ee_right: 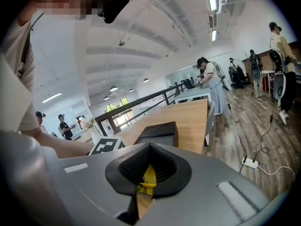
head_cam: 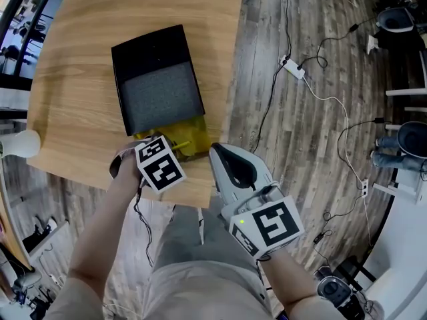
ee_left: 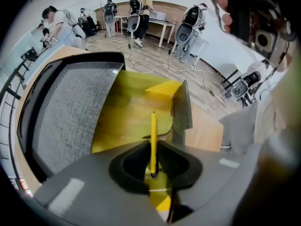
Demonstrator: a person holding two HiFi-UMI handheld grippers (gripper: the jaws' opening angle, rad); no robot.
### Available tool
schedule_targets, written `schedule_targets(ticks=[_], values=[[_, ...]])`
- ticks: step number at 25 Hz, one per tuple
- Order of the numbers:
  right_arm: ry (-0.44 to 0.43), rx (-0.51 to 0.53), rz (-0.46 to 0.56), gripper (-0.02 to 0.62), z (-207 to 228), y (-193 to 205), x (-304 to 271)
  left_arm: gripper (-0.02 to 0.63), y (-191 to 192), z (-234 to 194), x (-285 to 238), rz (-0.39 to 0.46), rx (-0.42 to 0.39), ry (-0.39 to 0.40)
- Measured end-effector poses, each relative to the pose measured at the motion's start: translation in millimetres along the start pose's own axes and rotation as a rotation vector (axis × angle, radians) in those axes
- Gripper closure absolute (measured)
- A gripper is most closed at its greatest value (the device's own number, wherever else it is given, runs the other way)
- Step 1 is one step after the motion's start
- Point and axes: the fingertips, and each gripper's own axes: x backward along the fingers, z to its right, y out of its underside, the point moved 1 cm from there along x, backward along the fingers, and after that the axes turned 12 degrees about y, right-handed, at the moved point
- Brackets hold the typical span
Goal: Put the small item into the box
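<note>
The black box (head_cam: 150,45) lies open on the wooden table (head_cam: 73,85), its grey foam showing. A yellow flap (ee_left: 134,114) spreads from the box's near end. The left gripper (ee_left: 153,149) is clenched on a thin yellow stick (ee_left: 153,131), held upright just over that flap, at the box's near end. The right gripper (ee_right: 146,173), at the box's near right corner, has its jaws drawn together on the flap's edge.

The box (head_cam: 157,79) is open from above, bare table (head_cam: 73,79) beside it; the yellow flap (head_cam: 189,133) and left gripper (ee_left: 153,169) crowd its near end.
</note>
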Motion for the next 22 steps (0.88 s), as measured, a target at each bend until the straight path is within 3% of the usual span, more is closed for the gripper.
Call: schedule_targets(ticks=[10,17,22], values=[[-0.005,0.001,-0.005,0.595,1.6,2.2,4.5,0.520,1.4,-1.6,8.4,0.031,0.030,-0.032],[-0.019,0.027,0.025,0.595,-13.7,-13.8,18.1,0.522,2.3,10.8,46.9,0.126,0.056,-0.107],[-0.028,0.067,0.063,0.595,-23.3,-34.2,31.7,0.540,-10.9,22.8,96.1,0.268,0.085,-0.179]])
